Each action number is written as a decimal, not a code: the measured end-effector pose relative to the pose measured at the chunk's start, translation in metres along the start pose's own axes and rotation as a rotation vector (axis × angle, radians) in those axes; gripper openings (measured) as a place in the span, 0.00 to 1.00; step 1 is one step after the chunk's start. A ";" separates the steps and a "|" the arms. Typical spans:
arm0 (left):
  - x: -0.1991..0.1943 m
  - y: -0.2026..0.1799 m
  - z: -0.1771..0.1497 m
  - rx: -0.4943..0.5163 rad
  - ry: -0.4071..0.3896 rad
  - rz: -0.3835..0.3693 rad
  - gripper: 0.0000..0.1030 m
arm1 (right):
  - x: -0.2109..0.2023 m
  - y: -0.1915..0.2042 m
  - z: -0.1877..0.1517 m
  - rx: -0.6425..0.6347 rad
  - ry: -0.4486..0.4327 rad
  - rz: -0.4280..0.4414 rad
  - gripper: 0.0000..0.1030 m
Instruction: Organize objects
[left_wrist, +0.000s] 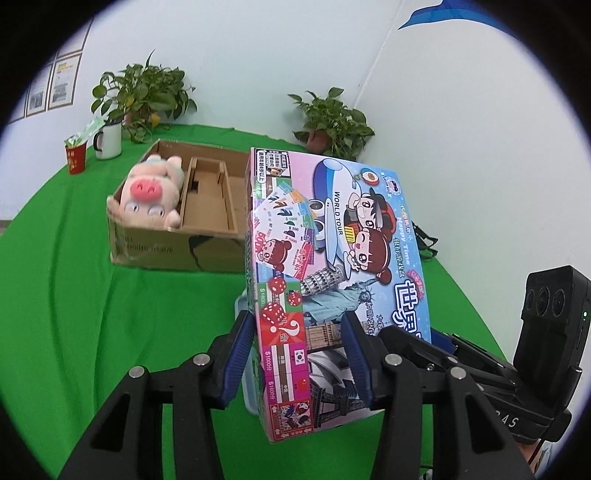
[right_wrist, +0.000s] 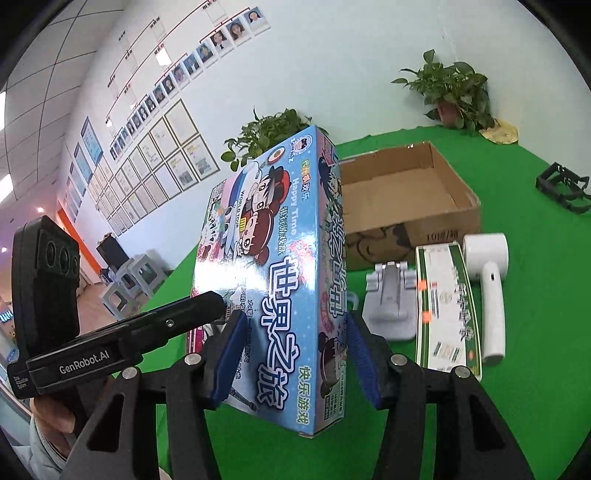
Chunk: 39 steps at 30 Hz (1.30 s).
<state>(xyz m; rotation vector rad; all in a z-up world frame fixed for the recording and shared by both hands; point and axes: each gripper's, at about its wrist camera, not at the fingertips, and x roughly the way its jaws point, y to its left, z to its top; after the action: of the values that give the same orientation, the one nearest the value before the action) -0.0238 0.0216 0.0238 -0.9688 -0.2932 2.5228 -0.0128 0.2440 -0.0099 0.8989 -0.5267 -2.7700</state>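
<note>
Both grippers (left_wrist: 299, 354) (right_wrist: 295, 354) clamp game box (left_wrist: 332, 258); cardboard box (left_wrist: 177, 236) with plush pig (left_wrist: 147, 192) behind.

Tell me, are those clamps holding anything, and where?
Both: left gripper and right gripper clamp the board game box across its near end.

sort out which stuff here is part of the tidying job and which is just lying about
In the job: game box, held by left gripper and right gripper; carton; plush pig.

Lying about: plants, mug, red cup.
</note>
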 end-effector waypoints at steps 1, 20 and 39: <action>-0.001 -0.001 0.003 0.004 -0.008 0.001 0.46 | 0.000 0.000 0.006 0.001 -0.007 0.004 0.51; 0.007 -0.028 0.126 0.198 -0.222 0.044 0.46 | 0.033 -0.004 0.112 0.056 -0.063 0.104 0.49; 0.082 -0.035 0.179 0.204 -0.191 0.111 0.44 | 0.076 -0.045 0.189 0.066 -0.018 0.093 0.47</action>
<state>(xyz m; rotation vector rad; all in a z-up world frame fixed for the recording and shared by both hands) -0.1892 0.0820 0.1188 -0.6850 -0.0354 2.6878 -0.1886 0.3163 0.0749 0.8417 -0.6493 -2.6936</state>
